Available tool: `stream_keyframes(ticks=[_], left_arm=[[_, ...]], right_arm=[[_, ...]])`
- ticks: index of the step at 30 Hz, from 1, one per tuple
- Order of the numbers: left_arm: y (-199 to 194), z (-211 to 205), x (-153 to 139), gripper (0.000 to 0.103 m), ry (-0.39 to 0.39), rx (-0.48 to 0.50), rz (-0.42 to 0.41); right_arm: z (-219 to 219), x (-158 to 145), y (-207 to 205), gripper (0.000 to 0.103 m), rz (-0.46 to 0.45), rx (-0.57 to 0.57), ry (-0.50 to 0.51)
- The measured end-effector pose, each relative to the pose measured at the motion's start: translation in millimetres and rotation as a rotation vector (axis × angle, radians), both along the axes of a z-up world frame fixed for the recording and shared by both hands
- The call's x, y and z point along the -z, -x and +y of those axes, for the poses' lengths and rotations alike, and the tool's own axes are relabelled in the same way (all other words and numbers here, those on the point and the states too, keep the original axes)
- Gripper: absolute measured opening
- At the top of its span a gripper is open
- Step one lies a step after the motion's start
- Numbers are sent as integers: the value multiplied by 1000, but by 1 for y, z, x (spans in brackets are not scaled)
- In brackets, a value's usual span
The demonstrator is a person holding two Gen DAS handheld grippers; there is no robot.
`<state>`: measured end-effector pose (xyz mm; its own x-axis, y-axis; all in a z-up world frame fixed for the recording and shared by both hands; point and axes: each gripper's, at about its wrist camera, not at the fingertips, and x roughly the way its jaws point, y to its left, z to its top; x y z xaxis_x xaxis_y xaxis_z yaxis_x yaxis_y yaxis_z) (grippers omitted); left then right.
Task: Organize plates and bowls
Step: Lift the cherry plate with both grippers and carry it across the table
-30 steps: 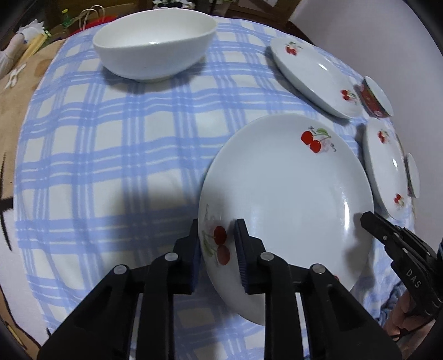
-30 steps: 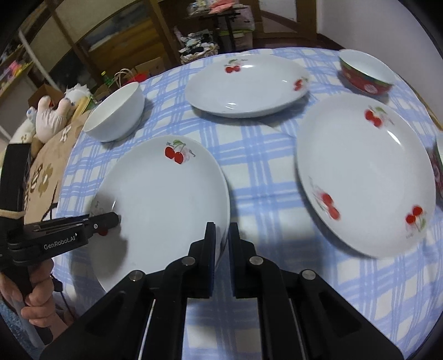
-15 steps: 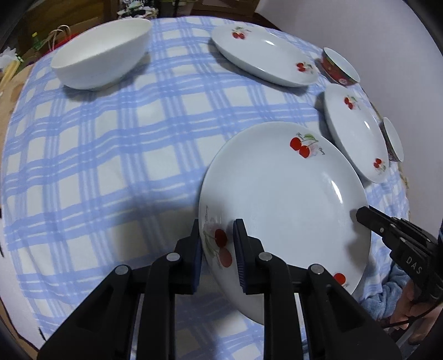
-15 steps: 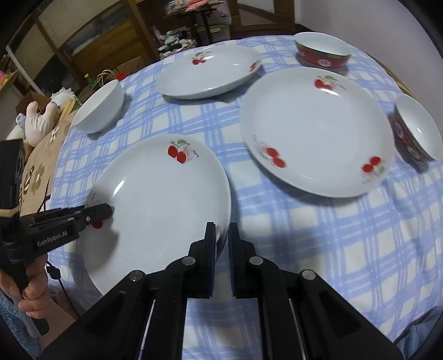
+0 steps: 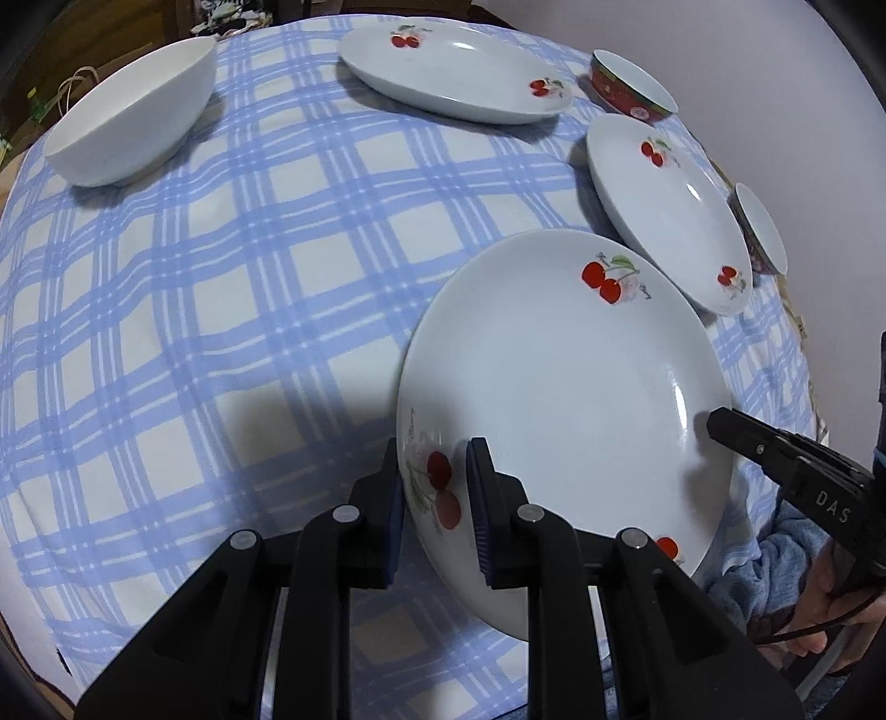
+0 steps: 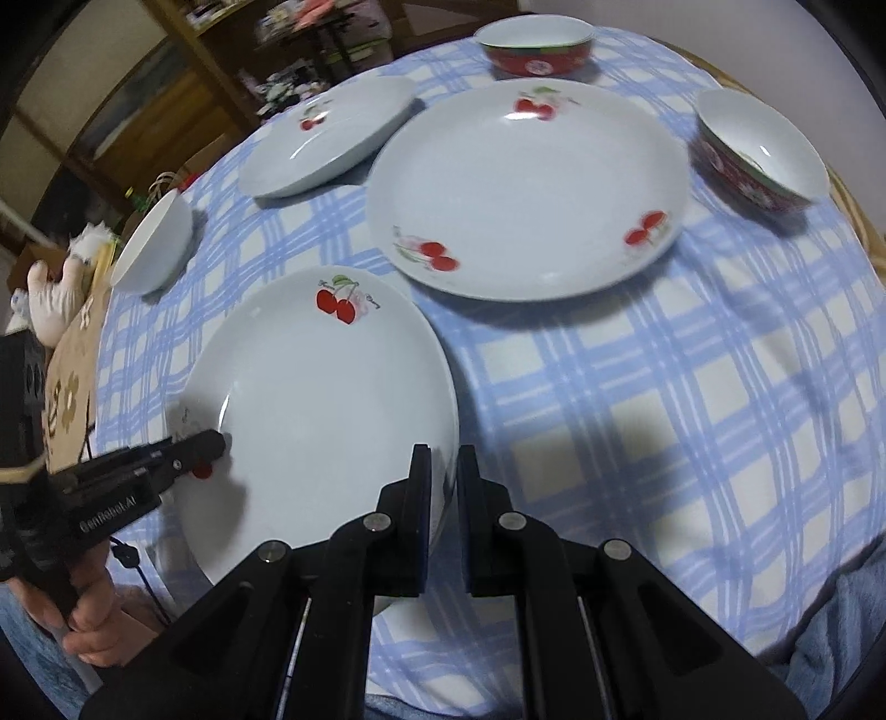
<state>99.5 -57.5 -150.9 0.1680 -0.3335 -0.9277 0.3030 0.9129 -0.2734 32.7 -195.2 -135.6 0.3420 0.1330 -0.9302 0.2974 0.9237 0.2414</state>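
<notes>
Both grippers hold one white cherry-print plate above the blue checked tablecloth. My left gripper is shut on its left rim; my right gripper is shut on its right rim. The held plate also shows in the right wrist view. A second cherry plate lies just beyond it, also in the left wrist view. A third cherry plate lies farther back. A white bowl sits at the far left. Two red bowls stand at the right.
The round table's checked cloth has bare room at the left and centre. A stuffed toy and wooden furniture are beyond the table's left edge. The person's hands and blue sleeves are near the front edge.
Both grippers have carried the held plate to the right, toward the second cherry plate. The red bowls have come more into view. Both grips are unchanged.
</notes>
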Motion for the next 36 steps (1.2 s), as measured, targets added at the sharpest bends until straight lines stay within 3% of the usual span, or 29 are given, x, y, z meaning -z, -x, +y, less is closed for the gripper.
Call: stream_keyframes(ticks=[9, 18, 36], left_arm=[[-3, 4, 2, 20, 79, -8, 37], [0, -7, 5, 19, -20, 13, -10], [2, -3, 0, 16, -42, -7, -43]], right_arm=[[5, 4, 8, 10, 34, 12, 48], [4, 7, 9, 9, 38, 29, 65], [8, 8, 2, 9, 26, 29, 75]])
